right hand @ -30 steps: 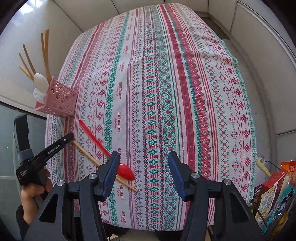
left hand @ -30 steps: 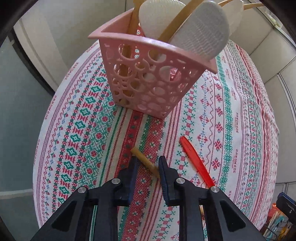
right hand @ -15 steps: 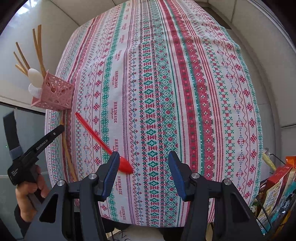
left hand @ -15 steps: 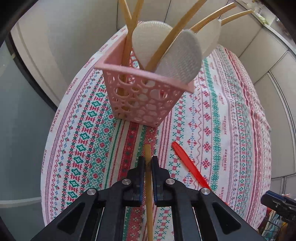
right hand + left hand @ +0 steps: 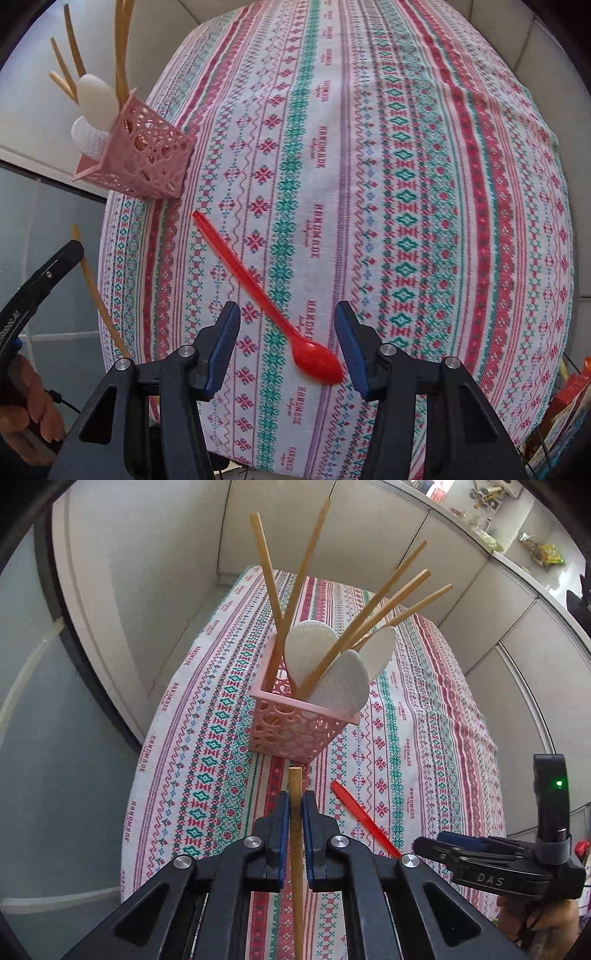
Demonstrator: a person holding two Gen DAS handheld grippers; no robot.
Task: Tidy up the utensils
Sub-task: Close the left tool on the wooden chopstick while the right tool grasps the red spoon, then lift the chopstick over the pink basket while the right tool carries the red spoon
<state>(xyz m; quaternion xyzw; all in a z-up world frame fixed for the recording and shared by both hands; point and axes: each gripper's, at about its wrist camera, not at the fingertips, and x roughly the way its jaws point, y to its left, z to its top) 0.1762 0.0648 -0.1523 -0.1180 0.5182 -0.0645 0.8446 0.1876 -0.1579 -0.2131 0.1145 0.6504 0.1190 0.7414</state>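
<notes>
Since the earlier frames, left tongs [image 5: 294,805] have risen clear of the worktop [image 5: 424,746], carrying a wooden stick [image 5: 295,834] that formerly lay on the cloth; the pink basket [image 5: 295,734] now sits farther off in the left view. Left tongs: closed on the stick, gripped near its upper end, the stick running upright between the blue pads with a short end above them. Right tongs [image 5: 288,332]: open, jaws wide apart, hovering over the bowl end of a red spoon [image 5: 258,291]; the bowl lies just beside the right-hand pad, contact not determinable. Red spoon: flat on the patterned tablecloth [image 5: 406,184], handle angled toward the basket, tip near but apart from it. Pink basket: perforated, upright near the worktop's edge, holding several wooden sticks [image 5: 388,590] leaning outward and three white round-headed utensils [image 5: 343,686]. In the right view the left tongs [image 5: 48,269] appear off the worktop's side, the held stick [image 5: 96,295] slanting beneath them.
</notes>
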